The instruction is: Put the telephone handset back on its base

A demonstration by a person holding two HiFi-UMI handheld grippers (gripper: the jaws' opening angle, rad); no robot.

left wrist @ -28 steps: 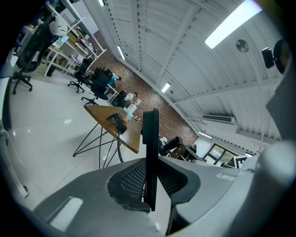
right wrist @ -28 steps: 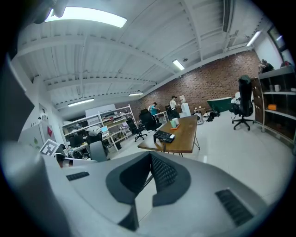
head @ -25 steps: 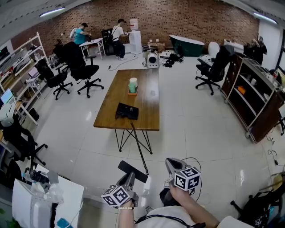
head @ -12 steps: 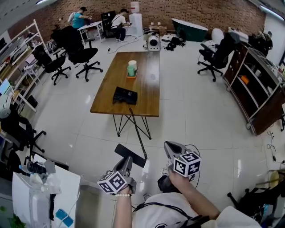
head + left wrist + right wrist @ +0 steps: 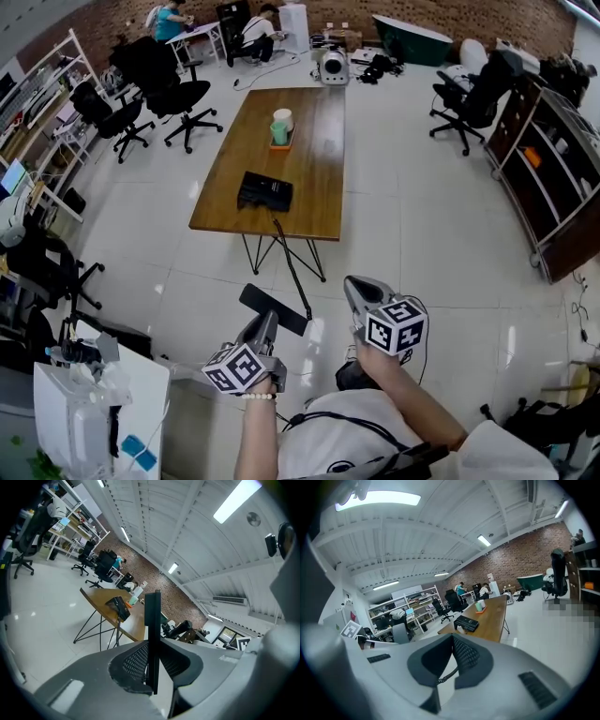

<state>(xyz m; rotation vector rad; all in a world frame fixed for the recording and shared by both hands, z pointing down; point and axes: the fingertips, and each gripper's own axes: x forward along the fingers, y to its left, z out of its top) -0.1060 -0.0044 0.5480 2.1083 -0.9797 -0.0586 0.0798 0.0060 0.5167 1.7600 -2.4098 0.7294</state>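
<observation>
The black telephone base (image 5: 265, 191) lies on the near end of a wooden table (image 5: 309, 178) in the middle of the room. Its black cord (image 5: 292, 272) runs off the table edge down to the black handset (image 5: 253, 296). My left gripper (image 5: 265, 325) is shut on the handset and holds it above the floor, well short of the table. In the left gripper view the handset (image 5: 152, 620) stands edge-on between the pads, with the base (image 5: 118, 607) far ahead. My right gripper (image 5: 354, 284) is beside it, shut and holding nothing (image 5: 453, 641); the cord (image 5: 449, 674) shows below its jaws.
A green-and-white cup (image 5: 280, 127) sits on an orange coaster further along the table. Black office chairs (image 5: 178, 94) stand to the left and a dark shelf unit (image 5: 553, 187) at the right. A white desk (image 5: 94, 412) is close at my lower left. People sit at the far wall.
The table and phone base have come a little nearer and lower in the head view. Both grippers keep their pose, and the left one still holds the handset.
</observation>
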